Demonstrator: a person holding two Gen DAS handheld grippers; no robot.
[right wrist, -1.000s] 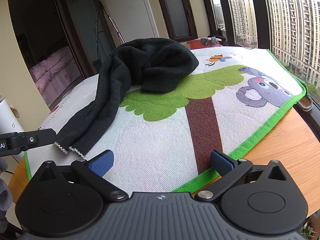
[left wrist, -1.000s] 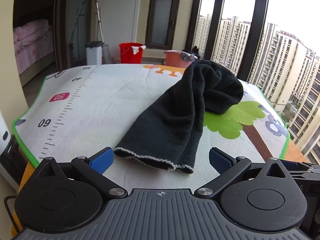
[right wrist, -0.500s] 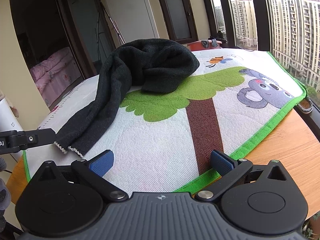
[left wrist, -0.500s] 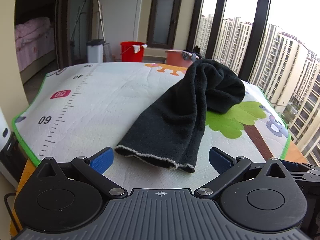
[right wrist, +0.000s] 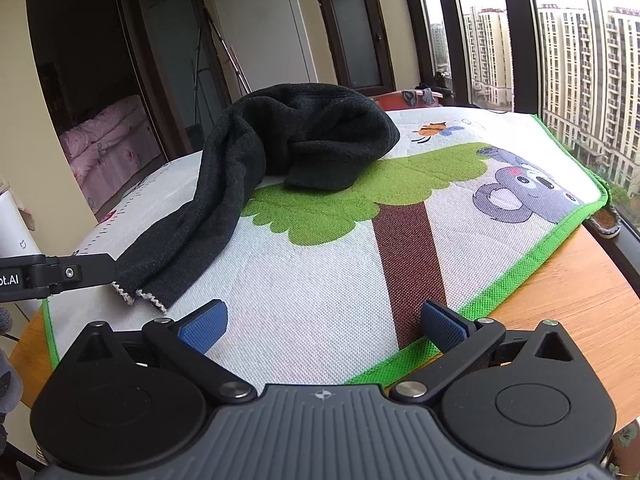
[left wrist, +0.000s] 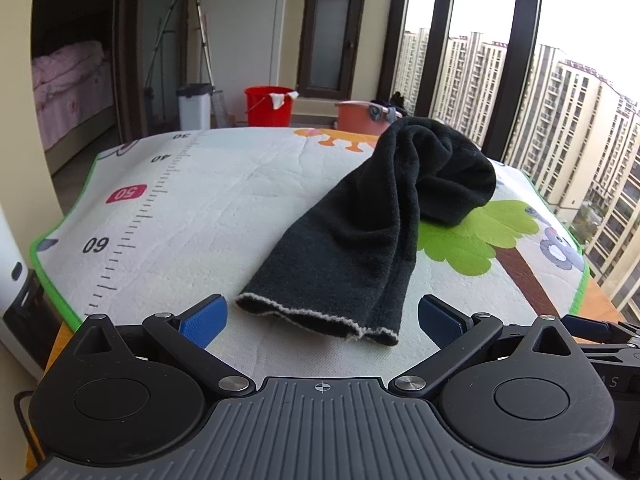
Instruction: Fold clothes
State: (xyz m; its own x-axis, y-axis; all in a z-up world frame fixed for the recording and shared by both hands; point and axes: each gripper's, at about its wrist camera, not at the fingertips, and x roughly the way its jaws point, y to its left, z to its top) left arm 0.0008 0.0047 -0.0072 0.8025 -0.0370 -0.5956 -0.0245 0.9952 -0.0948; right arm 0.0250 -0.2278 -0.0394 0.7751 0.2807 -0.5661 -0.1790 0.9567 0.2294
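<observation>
A dark knit garment (left wrist: 344, 248) lies on the printed mat (left wrist: 200, 208), bunched in a heap at its far end (left wrist: 452, 176). Its narrow part ends in a white-stitched hem (left wrist: 316, 320) near me. My left gripper (left wrist: 322, 322) is open, its blue pads either side of that hem and not touching it. In the right wrist view the garment (right wrist: 240, 184) runs from the far heap to the left. My right gripper (right wrist: 324, 326) is open over the mat's near part, nothing between its pads. The left gripper's finger (right wrist: 72, 274) reaches to the hem.
The mat (right wrist: 320, 280) with a tree and koala print covers a round wooden table (right wrist: 580, 300), its green border near the right edge. Red buckets (left wrist: 268, 106) and a bin (left wrist: 194, 106) stand on the floor beyond. Tall windows run along the right.
Almost nothing has moved. The left wrist view has drifted slightly and the garment lies as before; both grippers stay open.
</observation>
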